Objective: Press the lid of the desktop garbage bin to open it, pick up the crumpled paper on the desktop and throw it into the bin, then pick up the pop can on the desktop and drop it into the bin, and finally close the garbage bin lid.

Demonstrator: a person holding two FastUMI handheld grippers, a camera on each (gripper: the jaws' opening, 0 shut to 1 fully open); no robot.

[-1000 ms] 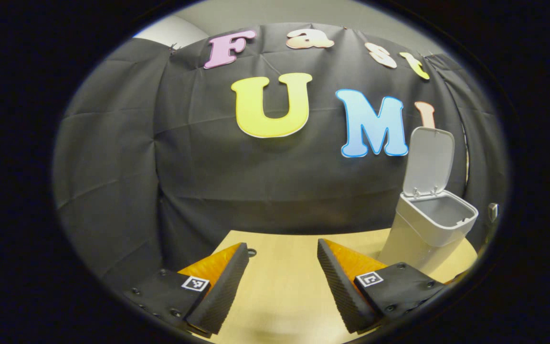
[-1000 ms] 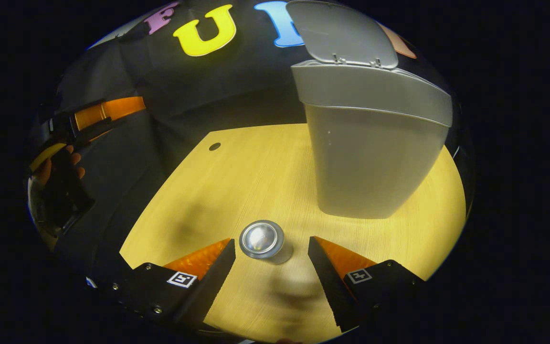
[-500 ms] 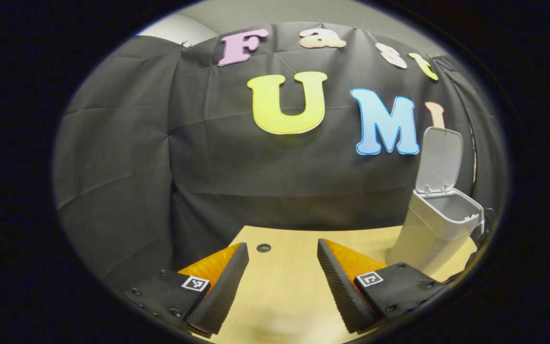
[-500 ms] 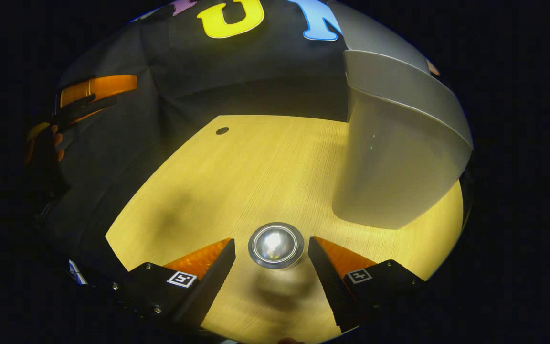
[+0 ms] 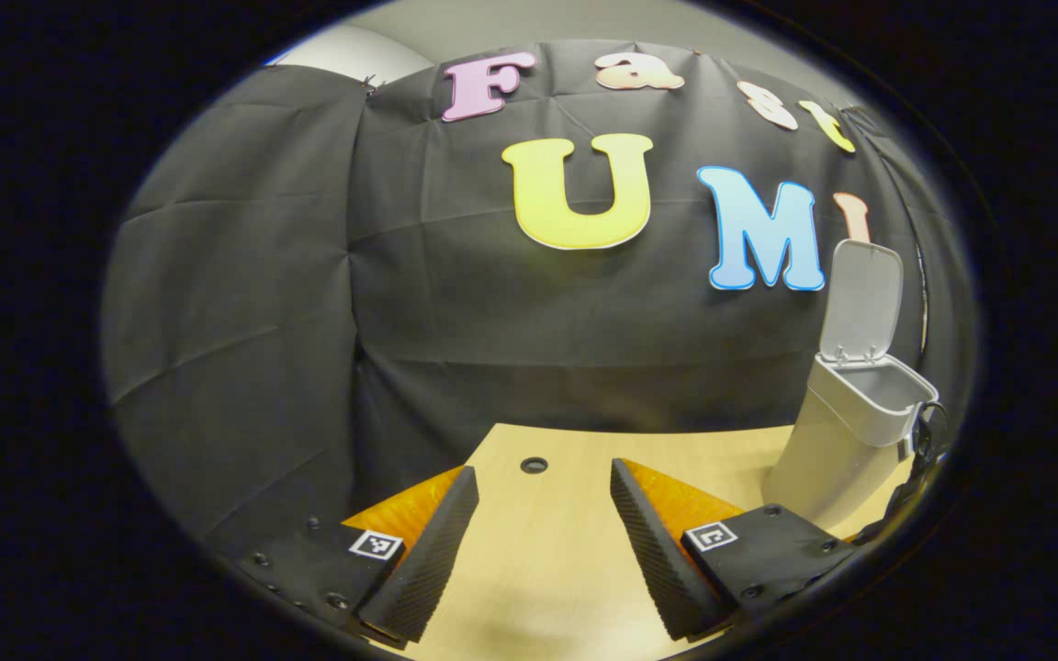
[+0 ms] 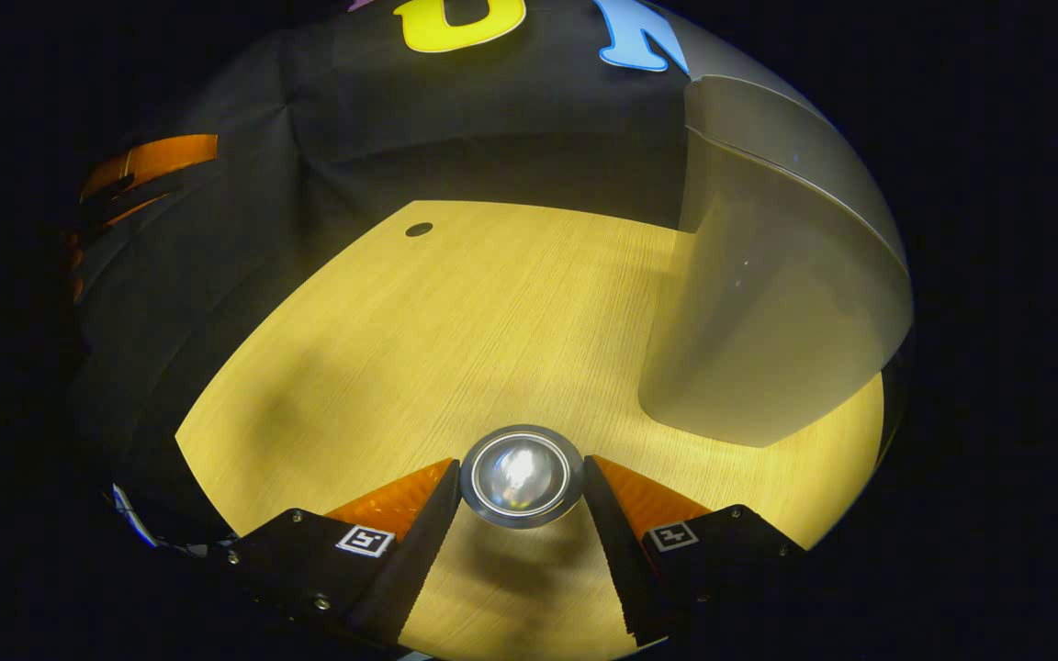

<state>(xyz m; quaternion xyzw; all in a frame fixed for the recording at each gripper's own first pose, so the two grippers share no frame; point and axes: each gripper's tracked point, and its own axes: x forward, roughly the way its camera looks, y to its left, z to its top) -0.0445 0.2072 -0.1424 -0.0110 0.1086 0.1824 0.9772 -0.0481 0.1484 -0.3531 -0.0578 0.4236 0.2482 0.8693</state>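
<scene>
The pop can [image 6: 522, 476] stands upright on the wooden table [image 6: 455, 312], and I look down on its silver top. My right gripper [image 6: 520, 464] is shut on it, a finger pressing each side of the rim. The grey bin [image 6: 768, 321] stands just behind and to the right of the can. In the left gripper view the bin [image 5: 846, 441] sits at the far right with its lid [image 5: 862, 298] raised upright. My left gripper [image 5: 543, 470] hangs open over the table's left part with nothing between its fingers.
A small round hole [image 5: 534, 464] marks the table near its back left corner, also seen as the hole [image 6: 418, 229] in the right gripper view. The table's left edge [image 6: 244, 349] drops to dark cloth. The left gripper [image 6: 129, 174] shows dimly at the far left.
My right gripper has lowered over the can and its fingers have closed in onto it. The left gripper has drifted left, so the bin sits farther right in its view.
</scene>
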